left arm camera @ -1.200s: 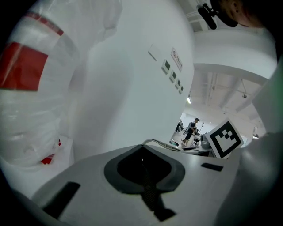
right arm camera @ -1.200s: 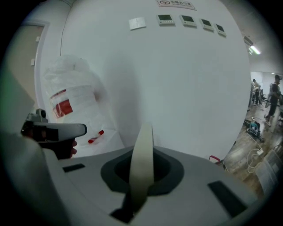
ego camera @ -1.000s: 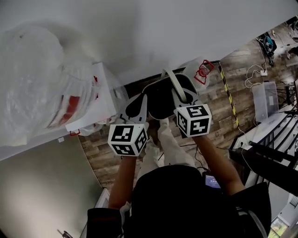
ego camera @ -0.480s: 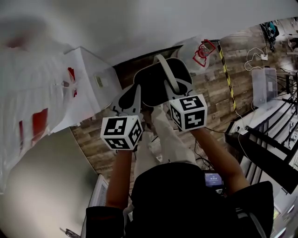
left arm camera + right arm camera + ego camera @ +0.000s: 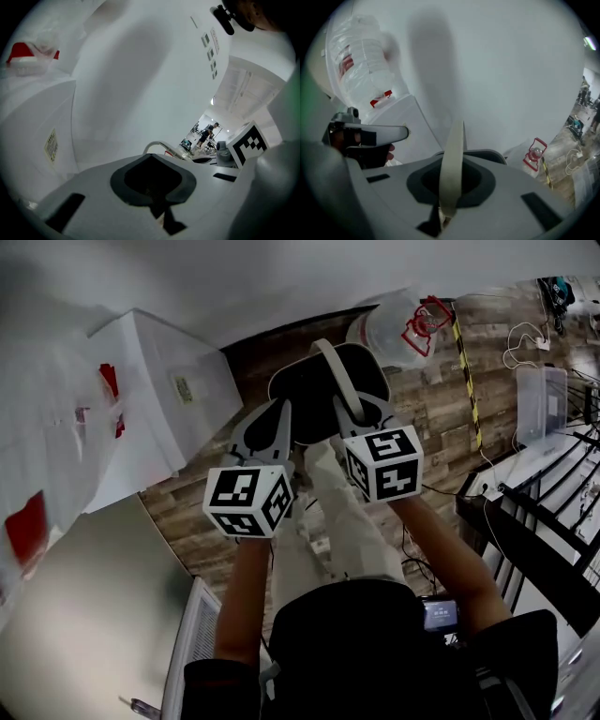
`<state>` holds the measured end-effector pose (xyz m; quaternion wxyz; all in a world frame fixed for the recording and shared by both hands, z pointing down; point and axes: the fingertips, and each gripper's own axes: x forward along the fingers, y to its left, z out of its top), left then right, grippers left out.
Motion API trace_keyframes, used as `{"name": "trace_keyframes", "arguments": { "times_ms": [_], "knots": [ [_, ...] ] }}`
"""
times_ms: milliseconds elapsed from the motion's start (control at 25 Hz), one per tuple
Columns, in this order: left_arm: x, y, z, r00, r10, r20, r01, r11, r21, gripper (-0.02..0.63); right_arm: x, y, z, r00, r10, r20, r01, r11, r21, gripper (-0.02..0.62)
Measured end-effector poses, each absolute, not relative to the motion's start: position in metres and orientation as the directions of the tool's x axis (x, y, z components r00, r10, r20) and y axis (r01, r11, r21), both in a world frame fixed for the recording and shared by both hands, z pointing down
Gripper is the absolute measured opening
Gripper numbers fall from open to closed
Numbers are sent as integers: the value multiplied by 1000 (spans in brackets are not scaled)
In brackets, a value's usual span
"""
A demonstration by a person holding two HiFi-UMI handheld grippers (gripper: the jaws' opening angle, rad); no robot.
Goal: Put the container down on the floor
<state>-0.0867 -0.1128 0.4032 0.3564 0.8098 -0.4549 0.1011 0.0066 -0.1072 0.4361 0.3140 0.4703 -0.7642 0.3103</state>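
Task not finished. The container point(image 5: 314, 399) is held up by both grippers and is not yet seen resting on the floor point(image 5: 441, 437). From above it looks to be hanging over the planks, but contact cannot be ruled out from the head view. Left to do: lowering until the base sits flat, then release at both sides.

The right gripper point(image 5: 359, 418) is closed tight on the pale handle point(image 5: 452, 164), and the strap is seen pinched between its jaws in the right gripper view. The left gripper point(image 5: 272, 427) is seen with jaws drawn together at the container's left rim. It is judged to be clamped on that rim, though the pinch itself is not clearly shown.

Position: the container is placed over the floor's far edge, close to the foot of the wall point(image 5: 281, 277), between a white box point(image 5: 178, 390) on the left and a clear plastic bag point(image 5: 398, 329) on the right.

Orientation: the dark open mouth is turned upward toward the head camera, with the handle arched over it. The oval outline's long axis is judged to run roughly along the wall's foot, left to right in the head view, and the handle crosses the shorter way.
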Motion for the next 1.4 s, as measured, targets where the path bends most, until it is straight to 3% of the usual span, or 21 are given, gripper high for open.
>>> {"name": "trace_keyframes", "arguments": {
  "times_ms": [1400],
  "knots": [
    [-106,-93,581,519,-547,657,-849,-237,472,14,10,-97,614,-326,-358,875,-924,315,-216,32]
  ]
}}
